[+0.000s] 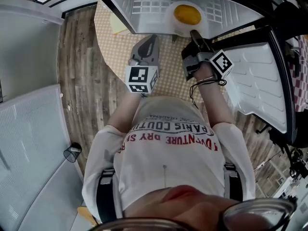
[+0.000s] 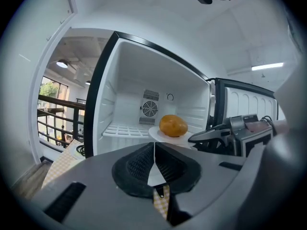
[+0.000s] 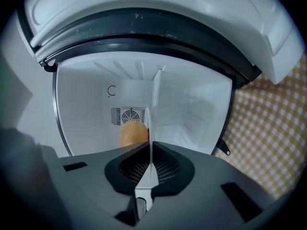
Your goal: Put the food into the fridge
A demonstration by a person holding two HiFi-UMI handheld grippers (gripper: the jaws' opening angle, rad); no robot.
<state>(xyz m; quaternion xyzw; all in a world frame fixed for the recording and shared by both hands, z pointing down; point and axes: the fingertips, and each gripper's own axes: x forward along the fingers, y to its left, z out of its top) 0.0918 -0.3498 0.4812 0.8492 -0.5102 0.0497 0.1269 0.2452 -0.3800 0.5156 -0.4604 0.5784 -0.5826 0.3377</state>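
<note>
A yellow-orange fruit (image 1: 187, 14) lies on a white plate (image 1: 169, 19) just inside the open fridge (image 1: 144, 1). My right gripper (image 1: 195, 34) is shut on the plate's near rim. In the right gripper view the plate (image 3: 153, 104) shows edge-on between the jaws of the right gripper (image 3: 150, 145), with the fruit (image 3: 133, 134) to its left. My left gripper (image 1: 150, 40) hovers to the left of the plate, shut and empty. From the left gripper (image 2: 154, 147) I see the fruit (image 2: 173, 125), the plate (image 2: 156, 134) and the right gripper (image 2: 201, 138).
The fridge door (image 1: 260, 81) stands open at the right. A white wire shelf (image 2: 122, 130) and a fan grille (image 2: 149, 109) show inside the fridge. A checked mat (image 1: 173, 81) lies on the wooden floor (image 1: 82, 81). A black railing (image 2: 53, 114) is at the left.
</note>
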